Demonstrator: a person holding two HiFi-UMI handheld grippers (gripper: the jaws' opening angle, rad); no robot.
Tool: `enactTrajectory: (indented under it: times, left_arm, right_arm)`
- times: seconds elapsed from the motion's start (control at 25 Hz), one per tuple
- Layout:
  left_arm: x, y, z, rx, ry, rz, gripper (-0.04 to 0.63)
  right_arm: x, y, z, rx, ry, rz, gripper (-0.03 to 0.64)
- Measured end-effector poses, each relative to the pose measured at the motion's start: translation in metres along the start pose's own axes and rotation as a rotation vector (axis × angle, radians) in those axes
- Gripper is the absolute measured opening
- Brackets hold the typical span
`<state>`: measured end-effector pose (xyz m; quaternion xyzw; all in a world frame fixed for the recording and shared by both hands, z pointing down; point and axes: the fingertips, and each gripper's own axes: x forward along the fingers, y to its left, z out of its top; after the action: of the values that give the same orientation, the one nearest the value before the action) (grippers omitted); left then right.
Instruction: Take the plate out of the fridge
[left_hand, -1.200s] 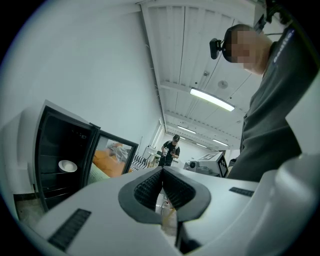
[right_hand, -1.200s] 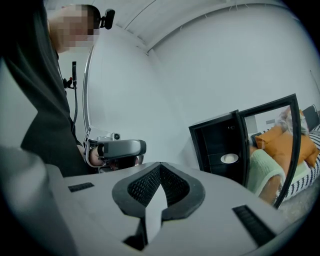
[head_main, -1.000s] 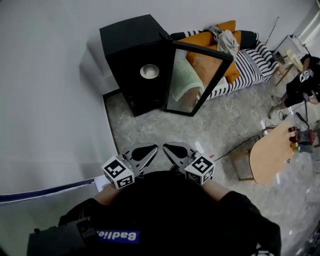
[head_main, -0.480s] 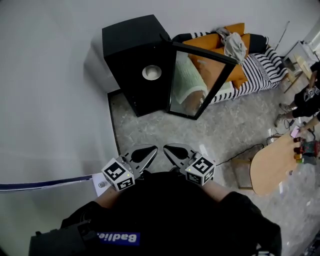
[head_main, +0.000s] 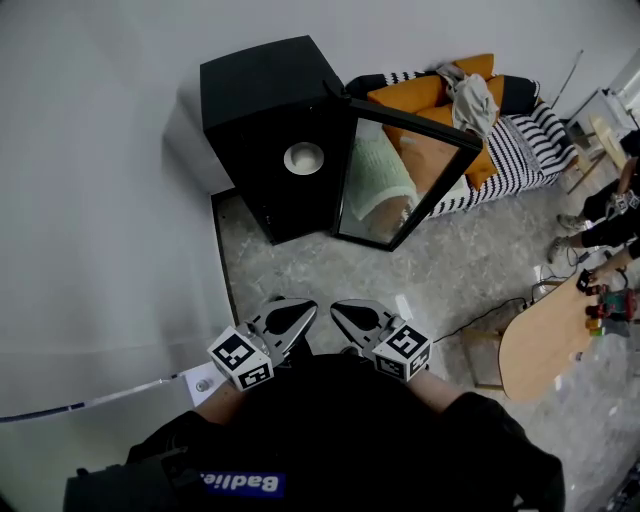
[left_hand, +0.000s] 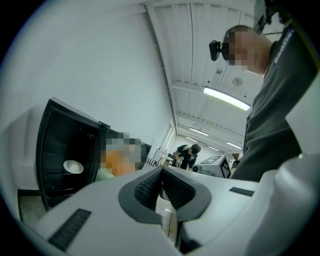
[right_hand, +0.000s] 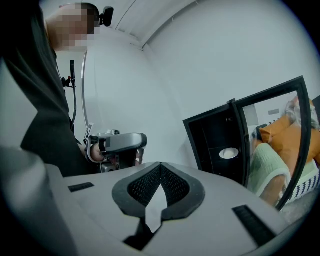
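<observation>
A black fridge stands on the floor against the white wall, its glass door swung open to the right. A white plate lies on a shelf inside; it also shows as the plate in the left gripper view and the plate in the right gripper view. My left gripper and right gripper are held side by side close to my chest, well short of the fridge. Both are shut with nothing between the jaws, seen at the left gripper and the right gripper.
A sofa with orange cushions and a striped cover stands behind the open door. A round wooden table is at the right, with a person beside it. A cable runs over the grey floor.
The view has shifted slightly, so the fridge sits a little lower in the picture. Both grippers stay shut near my chest and have barely moved.
</observation>
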<state>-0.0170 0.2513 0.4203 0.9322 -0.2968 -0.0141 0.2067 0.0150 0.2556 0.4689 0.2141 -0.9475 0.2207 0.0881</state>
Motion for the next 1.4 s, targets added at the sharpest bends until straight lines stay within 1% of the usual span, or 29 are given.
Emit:
enactTrajectory:
  times: [0.12,0.28,0.36,0.48,0.64,0.88,1.16,1.4]
  left_arm:
    - [0.007,0.023,0.015,0.013,0.0,-0.043,0.009]
    - [0.016,0.056,0.034,0.03,0.016,-0.084,0.009]
    - [0.02,0.074,0.041,0.039,0.034,-0.1,0.009]
    - [0.024,0.106,0.051,0.039,0.039,-0.111,0.008]
    - [0.026,0.145,0.063,0.031,0.044,-0.108,0.009]
    - [0.022,0.192,0.074,0.034,0.062,-0.102,0.009]
    - [0.029,0.225,0.078,-0.001,0.073,-0.084,0.009]
    - [0.052,0.243,0.072,-0.042,0.073,-0.038,0.009]
  right_arm:
    - [0.016,-0.017,0.015,0.01,-0.008,-0.046,0.009]
    - [0.047,-0.032,0.035,0.014,0.018,-0.073,0.009]
    - [0.062,-0.042,0.045,0.024,0.018,-0.094,0.009]
    - [0.085,-0.058,0.053,0.032,0.02,-0.119,0.009]
    - [0.111,-0.073,0.069,0.041,0.021,-0.151,0.009]
    - [0.144,-0.082,0.09,0.04,0.01,-0.19,0.009]
    - [0.156,-0.096,0.103,0.049,0.019,-0.201,0.009]
    - [0.152,-0.122,0.102,0.056,0.019,-0.165,0.009]
